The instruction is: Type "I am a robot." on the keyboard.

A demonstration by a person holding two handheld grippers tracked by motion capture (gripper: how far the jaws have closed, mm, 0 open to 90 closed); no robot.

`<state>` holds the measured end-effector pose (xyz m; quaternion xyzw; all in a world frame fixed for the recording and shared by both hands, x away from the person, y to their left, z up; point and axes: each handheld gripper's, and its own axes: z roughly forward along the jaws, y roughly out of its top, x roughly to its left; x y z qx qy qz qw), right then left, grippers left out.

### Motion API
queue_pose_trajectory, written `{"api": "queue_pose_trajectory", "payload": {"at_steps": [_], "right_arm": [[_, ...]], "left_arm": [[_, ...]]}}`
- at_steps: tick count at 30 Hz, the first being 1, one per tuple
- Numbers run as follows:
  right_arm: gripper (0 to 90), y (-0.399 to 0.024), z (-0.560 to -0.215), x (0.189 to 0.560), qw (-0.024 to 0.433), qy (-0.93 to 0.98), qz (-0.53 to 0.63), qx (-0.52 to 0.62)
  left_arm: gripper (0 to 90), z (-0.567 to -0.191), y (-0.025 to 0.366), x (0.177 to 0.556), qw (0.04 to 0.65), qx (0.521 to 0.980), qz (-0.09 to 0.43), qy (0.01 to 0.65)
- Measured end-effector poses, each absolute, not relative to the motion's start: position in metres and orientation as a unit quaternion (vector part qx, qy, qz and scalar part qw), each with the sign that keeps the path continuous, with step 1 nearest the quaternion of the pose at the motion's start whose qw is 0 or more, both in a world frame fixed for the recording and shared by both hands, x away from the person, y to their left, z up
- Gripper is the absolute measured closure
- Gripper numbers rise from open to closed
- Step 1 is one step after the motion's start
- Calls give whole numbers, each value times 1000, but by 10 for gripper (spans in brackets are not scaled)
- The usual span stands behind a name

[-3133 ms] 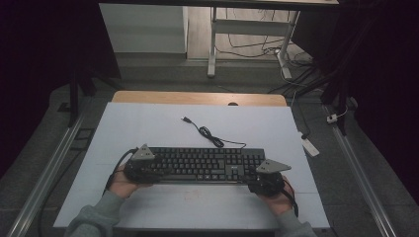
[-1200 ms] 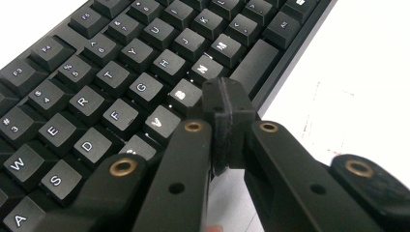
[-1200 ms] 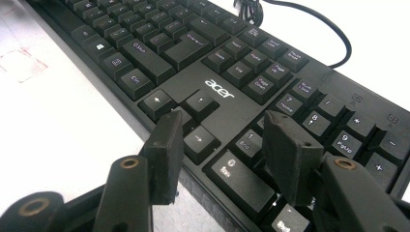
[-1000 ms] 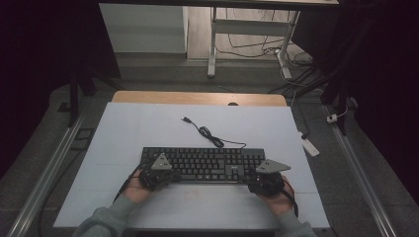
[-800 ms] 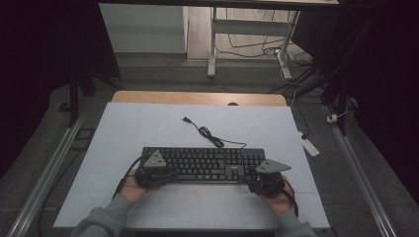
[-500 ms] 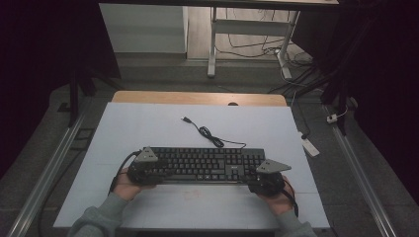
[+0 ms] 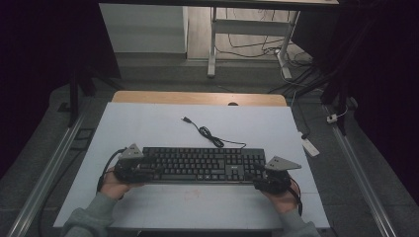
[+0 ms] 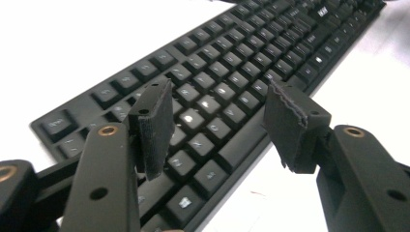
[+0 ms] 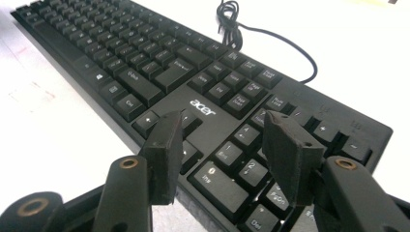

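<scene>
Keyboard (image 7: 202, 165) lies along worktop (image 7: 148, 123) near edge; left claw (image 8: 217, 128), jaws just spreading, and right claw (image 9: 220, 154) both released, poised at its ends to grip

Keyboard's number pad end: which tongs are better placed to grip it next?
Right. The right tongs hang open over the keyboard number pad; the left tongs, jaws just opened, sit at the far end.

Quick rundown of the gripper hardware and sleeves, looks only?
Both grippers, left gripper and right gripper, are black, each topped by a grey three-cornered plate. Jaws carry flat dark pads and brass-ringed screw holes. A black cable trails from the left one. Sleeves are grey-green.
</scene>
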<state>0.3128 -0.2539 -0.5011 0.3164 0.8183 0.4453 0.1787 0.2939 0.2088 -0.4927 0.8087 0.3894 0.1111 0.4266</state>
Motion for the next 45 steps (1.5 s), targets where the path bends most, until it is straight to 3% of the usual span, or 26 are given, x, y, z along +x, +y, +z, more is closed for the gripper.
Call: {"api": "queue_pose_trajectory", "payload": {"at_steps": [11,18,31,45], "right_arm": [[494,-261,-504,309,166,819,453,310],[495,-256,-508,310,163,826,446,304],[496,-253,-509,313,169,828,439,304],[496,-252,-509,314,173,830,433,306]], "left_arm": [[451,-487,209,302,424,806,117,395],[520,-488,195,313,414,813,125,391],[881,-494,175,336,374,845,115,365],[889,-509,165,346,343,859,111,363]]}}
